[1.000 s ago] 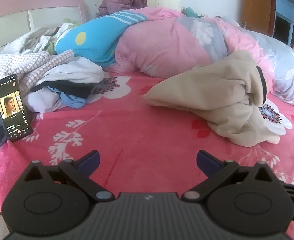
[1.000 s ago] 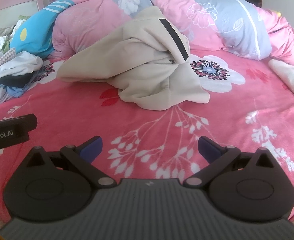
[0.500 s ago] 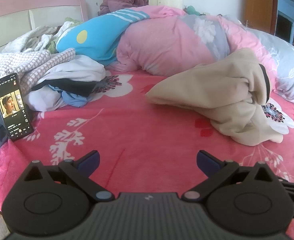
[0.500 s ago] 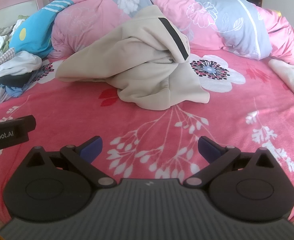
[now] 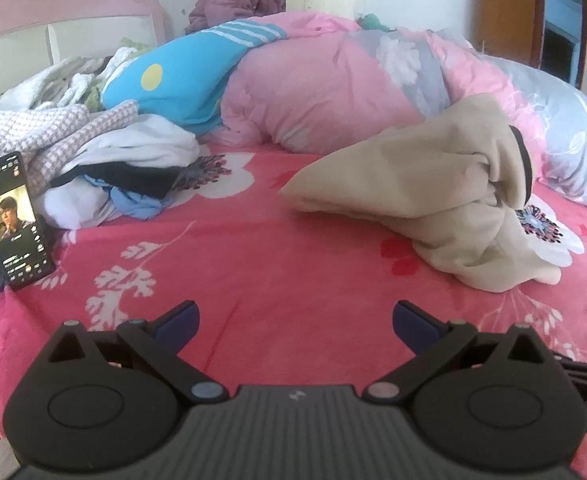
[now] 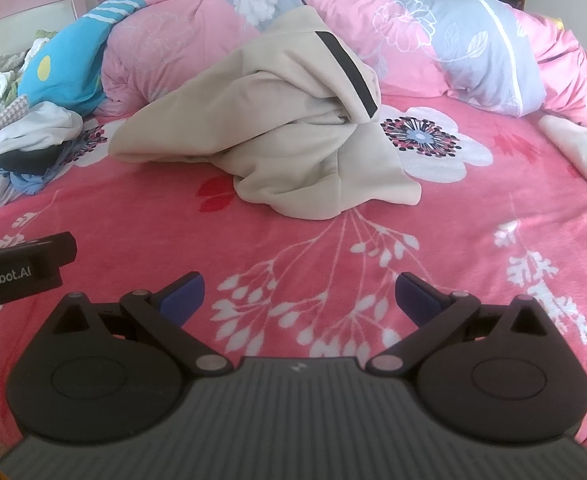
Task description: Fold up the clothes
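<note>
Both views have crept slightly closer to the garment (image 6: pixel 293 128) since a second ago; nothing else has shifted. Left hand-held gripper (image 5: pixel 295 318): fingers spread wide, holding nothing, above the bed (image 5: pixel 253 264). Right hand-held gripper (image 6: pixel 299 292): likewise spread wide and empty. Beige garment with a black stripe lies crumpled mid-bed, against the quilt (image 6: pixel 433 32). Clothes pile (image 5: pixel 105 160) and phone (image 5: pixel 11 220) lie left, well apart from it.

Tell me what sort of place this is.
Most likely a home bedroom: a bed under a pink floral blanket, a pale pink headboard, a rolled pink and grey quilt, and a crumpled beige garment.
</note>
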Demonstrator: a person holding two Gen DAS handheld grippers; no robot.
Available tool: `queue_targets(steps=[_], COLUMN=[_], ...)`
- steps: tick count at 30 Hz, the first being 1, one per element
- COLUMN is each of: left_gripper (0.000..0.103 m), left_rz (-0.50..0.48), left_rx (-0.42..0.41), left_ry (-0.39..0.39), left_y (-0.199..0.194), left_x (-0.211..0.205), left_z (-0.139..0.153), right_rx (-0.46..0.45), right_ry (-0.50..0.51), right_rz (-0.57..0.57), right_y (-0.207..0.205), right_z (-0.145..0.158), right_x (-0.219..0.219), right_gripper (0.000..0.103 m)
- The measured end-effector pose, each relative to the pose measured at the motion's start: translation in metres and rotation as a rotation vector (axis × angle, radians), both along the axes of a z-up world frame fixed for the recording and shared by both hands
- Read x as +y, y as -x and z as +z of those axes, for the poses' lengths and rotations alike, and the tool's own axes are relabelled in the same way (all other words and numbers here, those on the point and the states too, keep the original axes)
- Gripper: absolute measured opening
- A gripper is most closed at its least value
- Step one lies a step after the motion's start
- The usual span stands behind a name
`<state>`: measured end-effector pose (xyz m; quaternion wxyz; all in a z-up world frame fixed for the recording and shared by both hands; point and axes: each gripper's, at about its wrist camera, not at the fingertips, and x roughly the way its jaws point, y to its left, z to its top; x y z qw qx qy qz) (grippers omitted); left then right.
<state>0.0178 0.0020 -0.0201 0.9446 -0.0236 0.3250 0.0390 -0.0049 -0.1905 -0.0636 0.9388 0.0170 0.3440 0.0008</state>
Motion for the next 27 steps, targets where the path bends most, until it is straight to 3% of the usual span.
queue_targets(steps=[5, 13, 19, 22, 27], left_gripper=[0.103, 0.103, 0.103, 0.102, 0.087], left_rz=[-0.042, -0.103, -0.173, -0.211, -0.264], left_rx=[-0.031, -0.111, -0.212, -0.224, -0.184], left_ry=[0.011, 0.006, 0.011, -0.018, -0.003], left_y=[-0.013, -0.053, -0.097, -0.122, -0.162], left_x=[-0.003, -0.006, -0.011, -0.019, -0.026], left_z=[-0.004, -0.003, -0.003, -0.008, -0.022], right_rx=[-0.029, -0.188, -0.338, -0.397, -0.374], right_ry=[-0.023, -0.03, 0.006, -0.015, -0.072], right_rz=[0.017, 0.11, 0.175, 0.196, 0.228], right_y=[-0.005, -0.035, -0.085, -0.118, -0.186], right_z=[-0.003, 0.012, 0.044, 0.06, 0.078], right_x=[-0.009, -0.035, -0.046, -0.051, -0.046], right_gripper=[0.102, 0.102, 0.102, 0.102, 0.102])
